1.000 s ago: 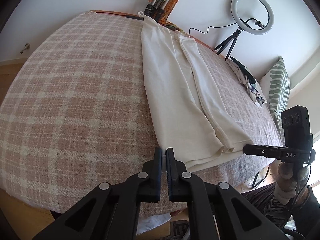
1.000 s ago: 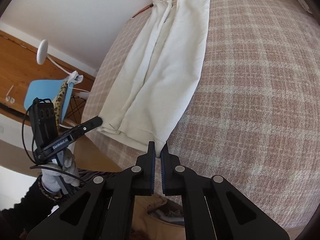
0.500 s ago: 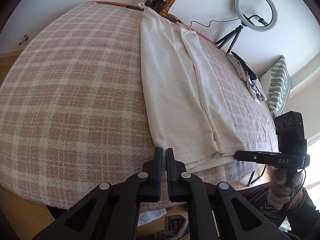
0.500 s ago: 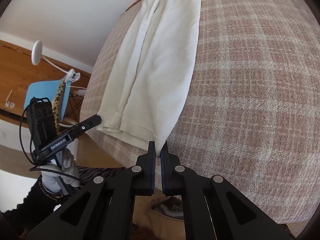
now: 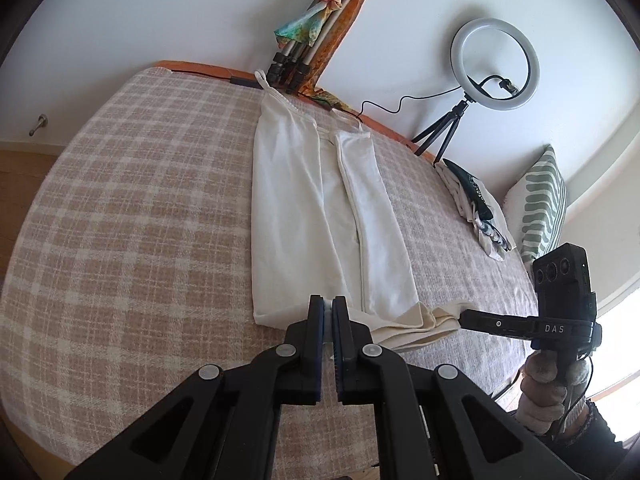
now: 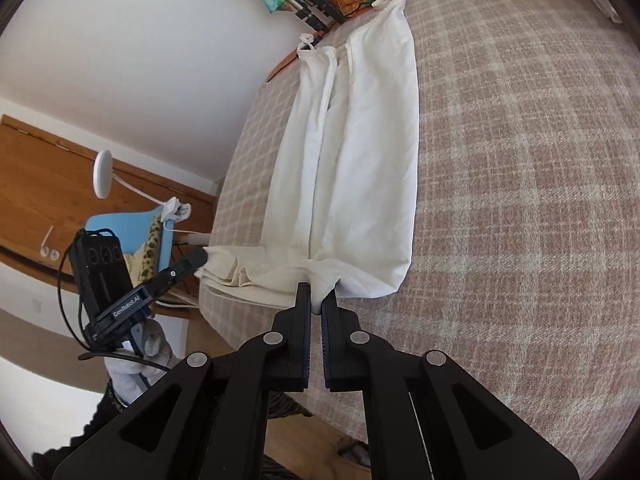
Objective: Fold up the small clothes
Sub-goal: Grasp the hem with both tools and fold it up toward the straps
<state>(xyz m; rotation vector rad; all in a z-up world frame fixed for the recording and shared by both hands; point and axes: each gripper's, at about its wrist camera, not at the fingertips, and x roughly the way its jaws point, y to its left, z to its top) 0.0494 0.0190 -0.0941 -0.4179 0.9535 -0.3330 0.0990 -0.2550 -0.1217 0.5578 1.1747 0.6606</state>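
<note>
A long cream strappy dress [image 5: 304, 208] lies lengthwise on the plaid bed cover [image 5: 120, 240], its sides folded inward, straps at the far edge. It also shows in the right wrist view [image 6: 360, 160]. My left gripper [image 5: 328, 308] is shut on the near hem's left corner and holds it lifted over the cloth. My right gripper [image 6: 317, 300] is shut on the hem's right corner, likewise raised. Each gripper shows in the other's view, the right one [image 5: 464, 314] and the left one [image 6: 200, 258], both pinching the hem.
A ring light on a tripod [image 5: 494, 68] and folded tripods [image 5: 296, 64] stand behind the bed. A pile of clothes [image 5: 476, 208] and a green striped pillow [image 5: 540, 208] lie at the right. A blue chair [image 6: 132, 232] stands beside the bed.
Both grippers have lifted the near hem and carried it forward over the dress, so the bottom edge now bunches up and folds back.
</note>
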